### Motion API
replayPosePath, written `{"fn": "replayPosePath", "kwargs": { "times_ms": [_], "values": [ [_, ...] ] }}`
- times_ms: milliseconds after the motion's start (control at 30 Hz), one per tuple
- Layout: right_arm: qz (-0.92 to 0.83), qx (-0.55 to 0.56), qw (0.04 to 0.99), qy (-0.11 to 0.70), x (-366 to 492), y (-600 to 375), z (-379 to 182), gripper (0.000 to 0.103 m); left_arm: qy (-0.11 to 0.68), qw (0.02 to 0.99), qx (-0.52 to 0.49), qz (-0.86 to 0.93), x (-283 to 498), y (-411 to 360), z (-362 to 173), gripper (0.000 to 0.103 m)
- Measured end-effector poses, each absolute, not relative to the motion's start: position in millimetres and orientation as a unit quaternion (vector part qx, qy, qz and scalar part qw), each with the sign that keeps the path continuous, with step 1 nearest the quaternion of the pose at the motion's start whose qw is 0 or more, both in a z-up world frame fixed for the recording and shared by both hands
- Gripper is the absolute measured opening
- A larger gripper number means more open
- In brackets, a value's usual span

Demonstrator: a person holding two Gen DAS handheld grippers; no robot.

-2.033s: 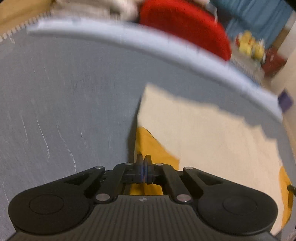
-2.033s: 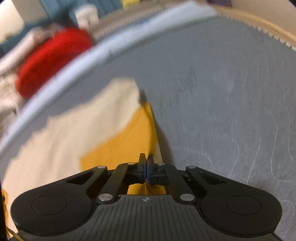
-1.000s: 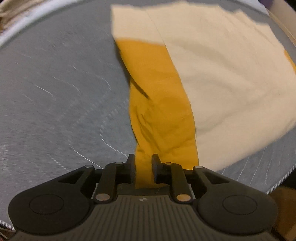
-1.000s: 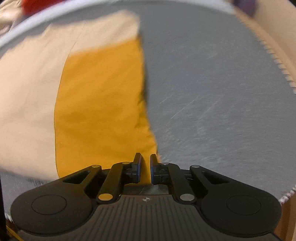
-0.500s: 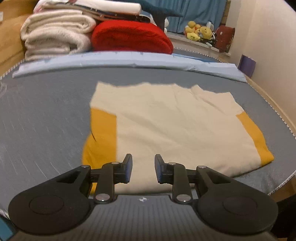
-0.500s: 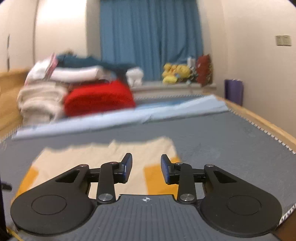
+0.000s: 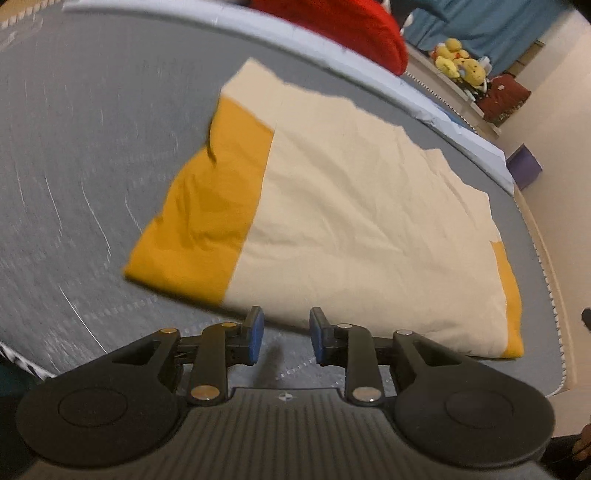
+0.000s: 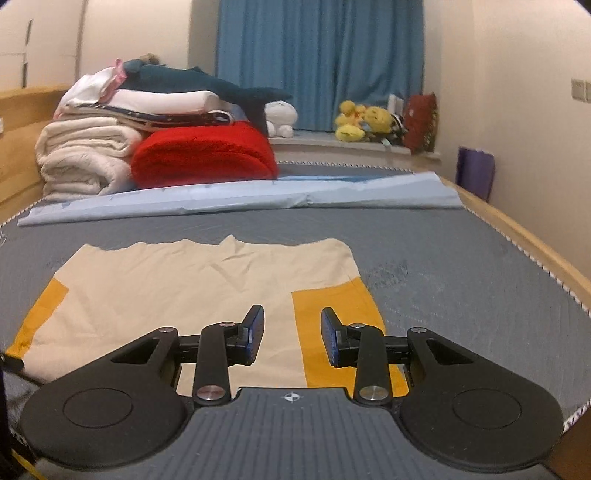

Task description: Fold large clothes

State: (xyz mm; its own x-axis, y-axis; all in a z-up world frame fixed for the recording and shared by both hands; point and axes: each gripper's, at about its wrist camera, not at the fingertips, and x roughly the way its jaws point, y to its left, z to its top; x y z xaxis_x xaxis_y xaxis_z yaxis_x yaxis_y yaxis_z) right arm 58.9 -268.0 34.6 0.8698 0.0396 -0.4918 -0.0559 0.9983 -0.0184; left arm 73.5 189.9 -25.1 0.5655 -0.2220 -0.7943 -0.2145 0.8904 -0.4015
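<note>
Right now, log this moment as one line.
left gripper: open, empty | right gripper: open, empty | cream-and-yellow garment: flat on grey mattress, folded once

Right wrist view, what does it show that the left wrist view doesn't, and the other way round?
Only the right wrist view shows the white blankets, the plush shark on them and the open right tongs. Only the left wrist view shows the open left tongs, hovering just short of the garment's near edge. Both show the cream garment with orange panels lying flat on the grey bed, the red blanket and the yellow toys.
</note>
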Motion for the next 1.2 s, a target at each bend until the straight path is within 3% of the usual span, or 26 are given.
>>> {"fn": "replayPosePath", "kwargs": {
  "times_ms": [33,133,400,633,967,1000,1033,1100,1200],
  "values": [
    [0.023,-0.012,0.966,0.257,60.1,-269.1,33.4,0.035,0.470,0.847,-0.248,-0.003,75.3,191.2,-29.0,0.048],
    [0.022,-0.012,0.965,0.262,63.0,-268.2,29.6,0.035,0.472,0.832,-0.292,0.005,81.3,198.0,-42.7,0.062],
    [0.029,-0.040,0.963,0.263,61.4,-261.5,24.9,0.035,0.464,0.783,-0.411,0.057,83.0,227.2,-75.0,0.063],
    [0.024,-0.030,0.961,0.274,65.1,-266.9,21.3,0.035,0.399,0.755,-0.511,0.092,81.5,249.0,-96.3,0.063],
    [0.039,-0.006,0.961,0.275,64.1,-273.6,18.6,0.035,0.339,0.750,-0.558,0.106,103.3,250.0,-112.1,0.063],
    [0.043,-0.004,0.960,0.276,63.9,-273.5,19.1,0.035,0.337,0.753,-0.555,0.107,105.5,249.3,-111.3,0.059],
    [0.048,-0.001,0.960,0.276,64.0,-272.1,19.2,0.035,0.339,0.757,-0.548,0.107,108.2,248.1,-110.4,0.042],
    [0.058,0.003,0.959,0.277,65.0,-266.5,19.4,0.035,0.340,0.767,-0.535,0.099,111.9,246.4,-105.6,0.024],
    [0.075,0.001,0.958,0.278,67.4,-252.1,19.2,0.035,0.335,0.793,-0.502,0.086,114.6,241.2,-83.2,0.017]
  ]
}}
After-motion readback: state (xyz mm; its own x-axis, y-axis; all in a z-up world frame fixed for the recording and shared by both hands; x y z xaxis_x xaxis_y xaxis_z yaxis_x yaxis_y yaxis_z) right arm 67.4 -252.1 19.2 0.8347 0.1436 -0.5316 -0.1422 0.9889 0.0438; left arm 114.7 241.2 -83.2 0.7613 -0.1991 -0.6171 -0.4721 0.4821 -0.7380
